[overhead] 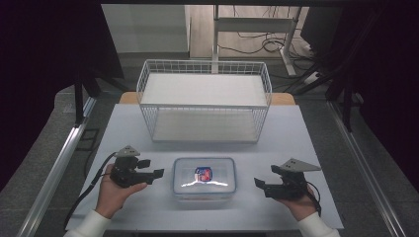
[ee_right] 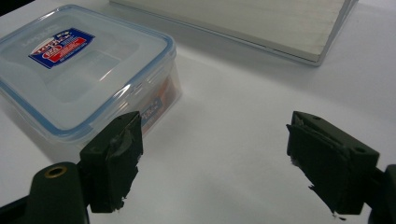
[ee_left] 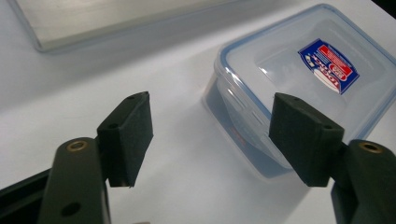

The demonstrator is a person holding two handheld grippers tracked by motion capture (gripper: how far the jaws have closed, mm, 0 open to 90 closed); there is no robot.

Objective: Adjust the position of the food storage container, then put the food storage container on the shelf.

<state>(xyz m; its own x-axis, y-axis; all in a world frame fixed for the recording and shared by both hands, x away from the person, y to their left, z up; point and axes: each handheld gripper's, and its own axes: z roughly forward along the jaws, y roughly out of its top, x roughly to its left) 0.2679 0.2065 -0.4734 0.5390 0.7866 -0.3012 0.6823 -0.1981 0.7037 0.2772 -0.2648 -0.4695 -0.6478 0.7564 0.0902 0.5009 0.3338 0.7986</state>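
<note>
At the bottom of the high view, two hands are seen coming in from the lower edge, each carrying a gripper. The left gripper (overhead: 159,173) is placed at lower left of centre, its fingers (ee_left: 126,137) spread with nothing between them. The right gripper (overhead: 259,183) is placed at lower right, its fingers (ee_right: 112,161) likewise spread and empty, bare surface showing in the gap.

Between the two grippers, low in the centre of the frame, a clear plastic container (overhead: 204,178) is set on the white surface (overhead: 316,148), apart from both. Its lid is edged in blue and is marked by a red and blue label (overhead: 203,174). In the left gripper view the container is found at upper right, just beyond the right-hand finger; in the right gripper view it lies at upper left.

The container is judged to be light and stiff, with smooth walls that are likely to slip under a narrow pinch. A hold is best taken on the two opposite short sides, under the lid's rim or at the latch flaps, so that the box is squeezed evenly. What is inside cannot be made out.

Farther off, in the upper centre, a white wire basket (overhead: 204,101) is stood on the surface.
</note>
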